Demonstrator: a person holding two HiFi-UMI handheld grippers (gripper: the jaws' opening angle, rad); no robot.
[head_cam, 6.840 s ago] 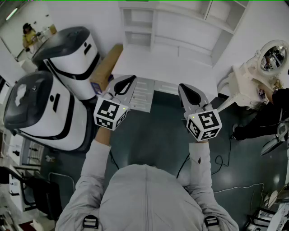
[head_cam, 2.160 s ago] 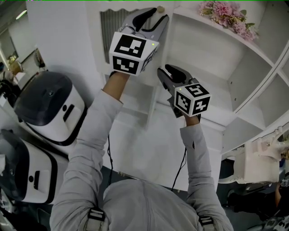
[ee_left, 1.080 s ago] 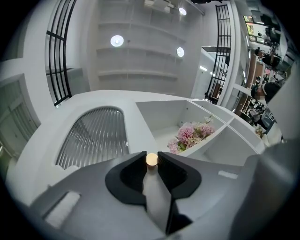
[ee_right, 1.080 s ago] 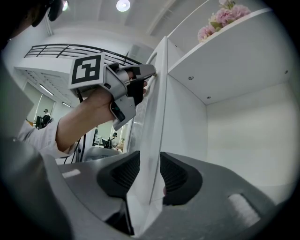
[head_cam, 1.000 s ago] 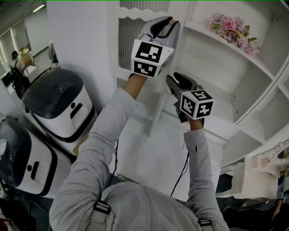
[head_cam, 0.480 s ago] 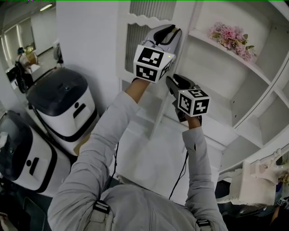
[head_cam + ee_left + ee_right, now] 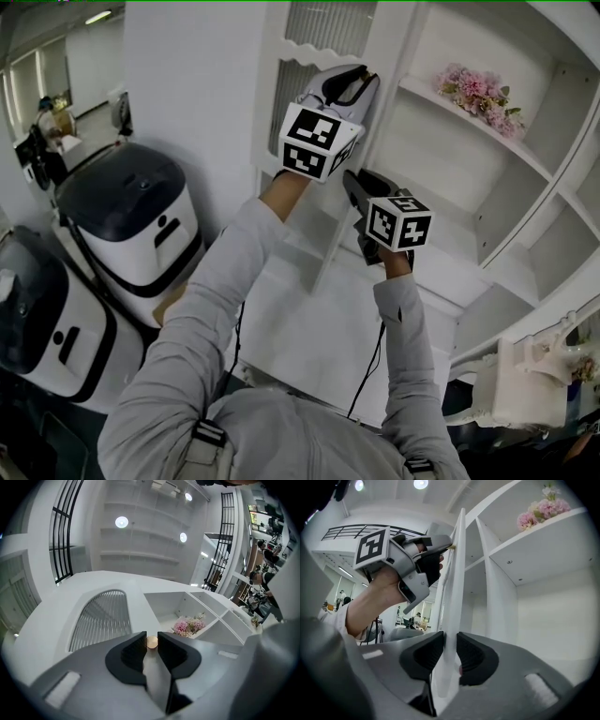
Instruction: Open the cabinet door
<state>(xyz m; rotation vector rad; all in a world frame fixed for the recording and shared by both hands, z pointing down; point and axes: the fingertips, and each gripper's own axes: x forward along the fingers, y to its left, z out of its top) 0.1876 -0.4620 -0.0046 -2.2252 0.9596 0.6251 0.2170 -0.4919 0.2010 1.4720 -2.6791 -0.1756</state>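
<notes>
Since the frame a second back, our right hand-held gripper (image 7: pixel 353 184) has been closing its jaws, and they now pinch the free edge of the cabinet door (image 7: pixel 298 89), one pad on each face of the panel. In the right gripper view (image 7: pixel 450 649) the thin white edge of the door (image 7: pixel 457 559) runs up between the dark pads and fills the gap between them.

Our left hand-held gripper (image 7: pixel 362 79) is higher up on the same edge, clamped on the small brass-coloured knob (image 7: pixel 152 642). In the left gripper view (image 7: pixel 151 644) the knob is caught between the two pads and touches both. The right gripper view also shows the left one (image 7: pixel 436 543) gripping at the door's edge above.

The door, white with a ribbed panel under an arched frame, stands swung out from the cabinet, so the head view sees it nearly edge-on. To its right the open white shelves (image 7: pixel 487 178) are exposed. A bunch of pink flowers (image 7: pixel 478 86) lies on the upper shelf, well apart from both grippers.

On the floor to our left stand two rounded white machines with dark tops (image 7: pixel 131 216), one just beside the other.
</notes>
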